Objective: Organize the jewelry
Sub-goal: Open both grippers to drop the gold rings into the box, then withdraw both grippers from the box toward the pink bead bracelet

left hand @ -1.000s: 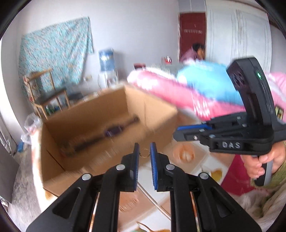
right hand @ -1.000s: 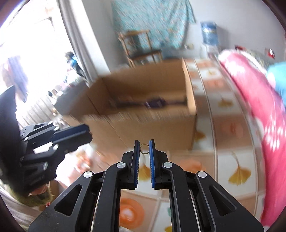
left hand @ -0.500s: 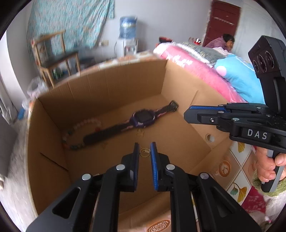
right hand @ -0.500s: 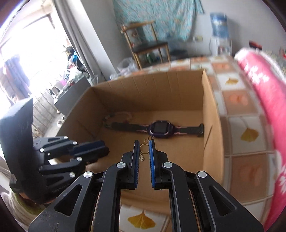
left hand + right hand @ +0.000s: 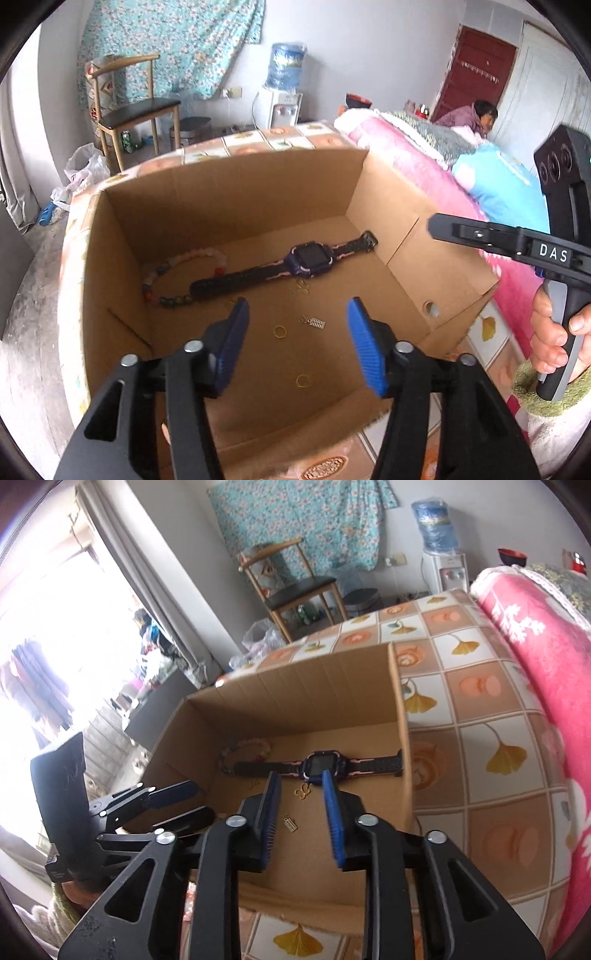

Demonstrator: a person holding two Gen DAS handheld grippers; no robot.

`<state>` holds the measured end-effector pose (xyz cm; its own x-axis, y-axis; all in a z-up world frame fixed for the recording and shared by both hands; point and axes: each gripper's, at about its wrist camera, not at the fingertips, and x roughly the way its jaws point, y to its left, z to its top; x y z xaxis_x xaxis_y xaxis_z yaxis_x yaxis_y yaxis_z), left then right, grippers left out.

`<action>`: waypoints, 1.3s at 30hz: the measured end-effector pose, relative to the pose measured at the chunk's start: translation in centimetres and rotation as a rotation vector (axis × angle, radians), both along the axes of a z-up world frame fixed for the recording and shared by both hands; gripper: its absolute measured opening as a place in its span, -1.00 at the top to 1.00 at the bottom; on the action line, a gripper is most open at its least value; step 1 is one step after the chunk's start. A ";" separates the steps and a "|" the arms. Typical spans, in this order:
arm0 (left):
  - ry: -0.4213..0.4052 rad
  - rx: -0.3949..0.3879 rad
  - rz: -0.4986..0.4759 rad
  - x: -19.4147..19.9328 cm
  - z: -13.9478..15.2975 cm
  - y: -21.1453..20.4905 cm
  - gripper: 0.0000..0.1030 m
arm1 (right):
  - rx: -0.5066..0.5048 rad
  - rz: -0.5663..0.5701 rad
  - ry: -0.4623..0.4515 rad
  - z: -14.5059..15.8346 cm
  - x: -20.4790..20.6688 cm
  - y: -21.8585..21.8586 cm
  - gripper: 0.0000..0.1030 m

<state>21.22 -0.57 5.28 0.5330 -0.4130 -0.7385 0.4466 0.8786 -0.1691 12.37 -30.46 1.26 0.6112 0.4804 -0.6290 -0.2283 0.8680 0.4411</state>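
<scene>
Watch (image 5: 325, 766) strap end behind box wall (image 5: 402, 746)

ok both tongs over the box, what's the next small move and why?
Probably lift both tongs clear of the box. Left tongs and right tongs have just opened with nothing between the pads; gold rings and a charm lie on the box floor beside the watch.

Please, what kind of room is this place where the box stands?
Most likely a lived-in room of a home, a bedroom or bed-sitting room. A pink blanket and blue pillow lie beside the box, a wooden chair stands by the wall, and a water dispenser is in the corner.
</scene>
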 end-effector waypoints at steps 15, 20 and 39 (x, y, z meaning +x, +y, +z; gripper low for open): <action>-0.194 -0.052 0.003 -8.7 5.1 3.9 -0.86 | -0.005 0.021 -0.193 4.3 -9.9 0.8 -0.57; -0.201 -0.008 0.018 -12.5 4.4 6.2 -0.89 | -0.124 0.101 -0.195 2.9 -13.4 3.3 -0.84; 0.106 0.103 0.232 -14.9 -7.8 10.1 -0.89 | -0.447 0.003 0.207 -10.6 -10.0 7.6 -0.84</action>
<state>6.32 9.52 -2.56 0.5225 -0.2084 -0.8268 0.2156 0.9704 -0.1083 2.40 -22.87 -9.36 0.4508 0.1377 -0.8819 -0.1783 0.9820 0.0622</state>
